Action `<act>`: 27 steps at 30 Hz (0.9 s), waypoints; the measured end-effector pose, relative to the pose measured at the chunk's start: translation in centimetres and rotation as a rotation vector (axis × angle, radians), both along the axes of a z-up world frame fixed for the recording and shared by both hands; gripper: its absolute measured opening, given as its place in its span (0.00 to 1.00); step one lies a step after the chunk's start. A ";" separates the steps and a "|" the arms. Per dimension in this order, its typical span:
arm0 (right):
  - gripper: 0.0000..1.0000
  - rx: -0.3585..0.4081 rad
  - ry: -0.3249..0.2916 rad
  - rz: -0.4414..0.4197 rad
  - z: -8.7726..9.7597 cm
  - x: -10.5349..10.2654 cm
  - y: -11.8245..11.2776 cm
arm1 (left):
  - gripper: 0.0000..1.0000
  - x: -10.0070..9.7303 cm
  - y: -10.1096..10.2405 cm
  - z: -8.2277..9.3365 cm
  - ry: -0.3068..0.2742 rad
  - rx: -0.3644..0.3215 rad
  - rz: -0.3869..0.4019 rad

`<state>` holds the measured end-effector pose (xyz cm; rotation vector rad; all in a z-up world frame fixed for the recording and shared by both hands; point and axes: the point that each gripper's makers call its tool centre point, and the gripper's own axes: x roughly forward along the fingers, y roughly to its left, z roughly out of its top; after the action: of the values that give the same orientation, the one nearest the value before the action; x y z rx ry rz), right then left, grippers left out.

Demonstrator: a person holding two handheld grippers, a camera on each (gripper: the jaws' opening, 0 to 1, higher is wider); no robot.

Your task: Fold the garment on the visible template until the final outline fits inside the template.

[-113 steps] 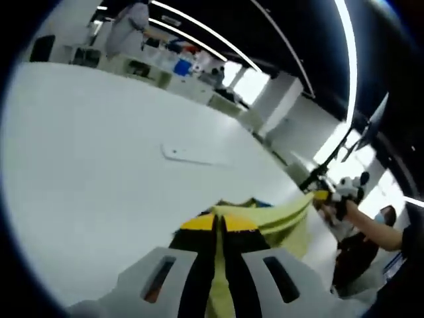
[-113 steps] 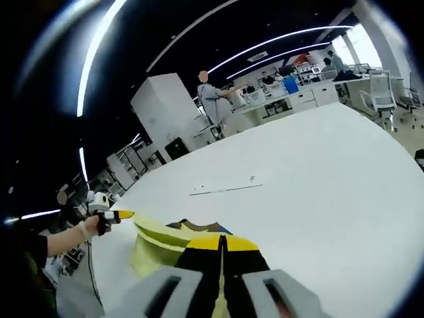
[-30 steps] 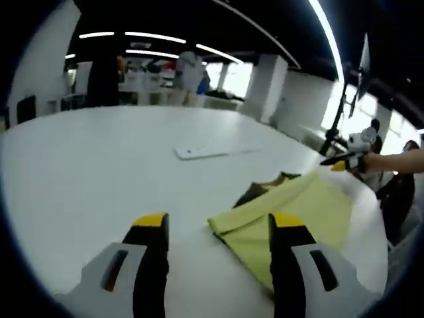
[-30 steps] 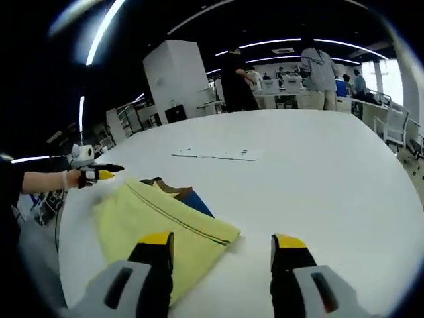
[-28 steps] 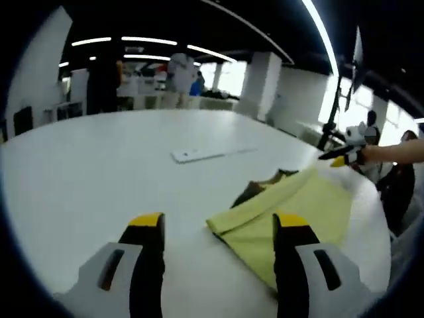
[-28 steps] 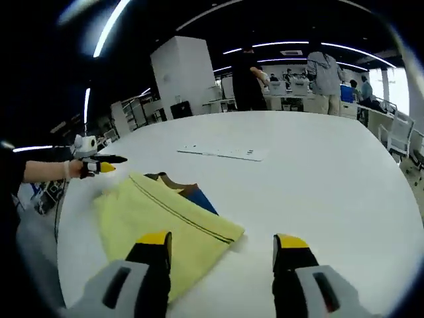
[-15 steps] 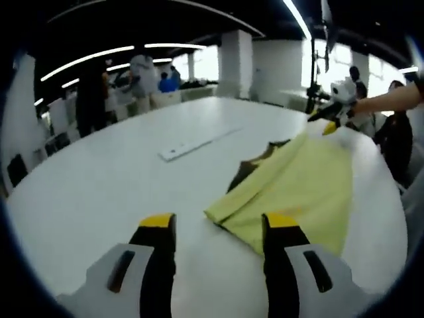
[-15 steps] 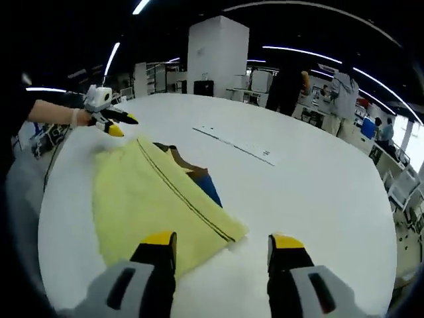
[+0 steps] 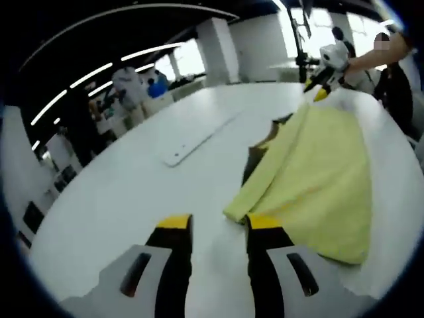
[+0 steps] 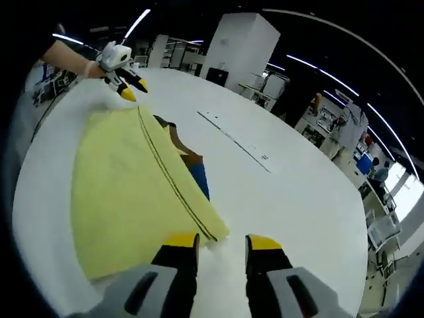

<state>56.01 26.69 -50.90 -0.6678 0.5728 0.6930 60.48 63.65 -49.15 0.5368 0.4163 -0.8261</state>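
Garment [image 10: 126, 192], yellow, folded flat, dark stitched seam

My left gripper [image 9: 212, 228] has two black jaws capped with yellow tips, set in pale grey housings, each with a dark slanted slot. My right gripper [image 10: 222, 246] is built the same: black jaws, yellow caps, grey slotted shoulders. Seen from afar it carries a white body. My hand [image 10: 85, 67] wears a white glove.
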 end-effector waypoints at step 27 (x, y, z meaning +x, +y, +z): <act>0.09 -0.150 -0.037 0.134 -1.1 0.4 0.9 | 0.14 -0.4 -2.2 -1.9 -0.097 0.225 -0.215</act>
<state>56.37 27.60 -52.04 -0.8631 0.5526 0.7657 60.12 61.47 -51.09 0.8386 0.3681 -0.9611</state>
